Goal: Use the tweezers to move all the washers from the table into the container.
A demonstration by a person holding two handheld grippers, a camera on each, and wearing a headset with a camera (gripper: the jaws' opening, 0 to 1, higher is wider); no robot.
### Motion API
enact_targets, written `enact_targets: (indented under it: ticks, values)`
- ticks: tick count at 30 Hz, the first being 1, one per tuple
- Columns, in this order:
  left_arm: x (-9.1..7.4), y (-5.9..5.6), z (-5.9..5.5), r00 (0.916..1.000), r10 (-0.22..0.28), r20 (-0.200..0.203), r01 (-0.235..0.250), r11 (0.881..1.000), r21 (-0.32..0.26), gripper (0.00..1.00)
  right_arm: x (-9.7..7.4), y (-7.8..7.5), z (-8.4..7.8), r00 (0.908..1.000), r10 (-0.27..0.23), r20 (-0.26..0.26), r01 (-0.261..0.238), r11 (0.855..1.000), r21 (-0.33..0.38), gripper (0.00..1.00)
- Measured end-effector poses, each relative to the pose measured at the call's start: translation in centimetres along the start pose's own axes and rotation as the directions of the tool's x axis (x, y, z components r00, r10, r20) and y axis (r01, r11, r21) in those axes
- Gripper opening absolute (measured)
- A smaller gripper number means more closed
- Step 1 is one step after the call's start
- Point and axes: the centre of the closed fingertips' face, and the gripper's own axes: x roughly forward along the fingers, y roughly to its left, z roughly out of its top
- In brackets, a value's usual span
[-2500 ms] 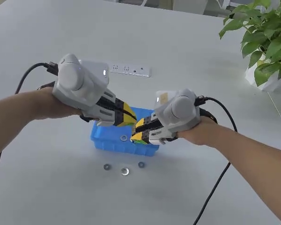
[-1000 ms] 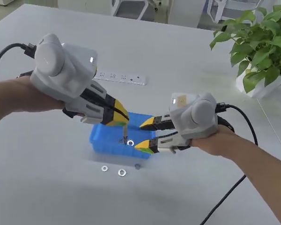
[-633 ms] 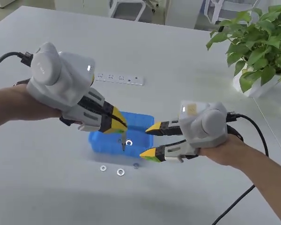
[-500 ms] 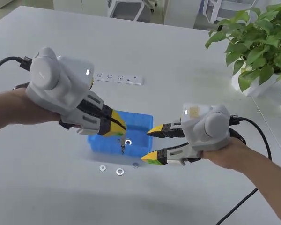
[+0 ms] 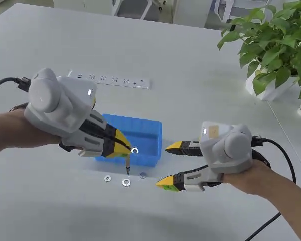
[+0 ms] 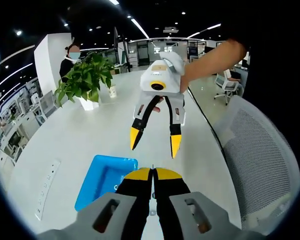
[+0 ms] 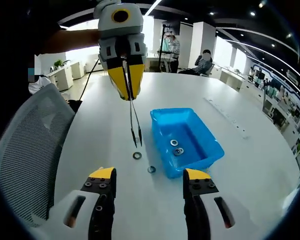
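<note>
My left gripper [image 5: 123, 144] is shut on thin metal tweezers [image 5: 128, 163] that point down at the table just in front of the blue container [image 5: 140, 126]. Three loose washers [image 5: 126, 182] lie in a row below the tweezer tips. In the right gripper view the tweezers [image 7: 134, 120] hang from the left gripper [image 7: 128, 75], their tips slightly apart just above one washer [image 7: 137, 155]; a second washer [image 7: 151, 169] lies nearer. The container [image 7: 202, 145] holds washers [image 7: 176, 148]. My right gripper [image 5: 168, 166] is open and holds nothing, right of the container.
A white power strip [image 5: 109, 80] lies behind the container. A potted plant [image 5: 273, 45] stands at the table's far right. A grey mesh chair [image 7: 30, 150] is beside the table. People stand far off in the room.
The left gripper carried the tweezers from over the container down to the table by the loose washers. The right gripper opened and drew back to the right, away from the container.
</note>
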Motion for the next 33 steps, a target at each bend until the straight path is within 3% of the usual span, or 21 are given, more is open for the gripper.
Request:
enact_targets:
  ticks: [9,29,33]
  values:
    - [0.5,-0.4,-0.9,1.0000,-0.004,-0.002,0.004,1.000,-0.010,0.05,-0.3,0.2,-0.6,0.9998,-0.020,-0.001,0.020,0.999,0.039,0.65]
    - [1.8,-0.9,-2.5,0.9991,-0.029,-0.032,0.029,0.999,-0.016,0.05,-0.1,1.1,-1.2,0.9998,-0.020,0.001,0.020,0.998,0.058,0.65]
    - [1.8,-0.9,-2.4,0.9994,-0.028,-0.022,0.028,0.999,-0.019,0.05,-0.1,1.2,-1.2,0.9998,-0.018,0.002,0.018,0.998,0.059,0.64]
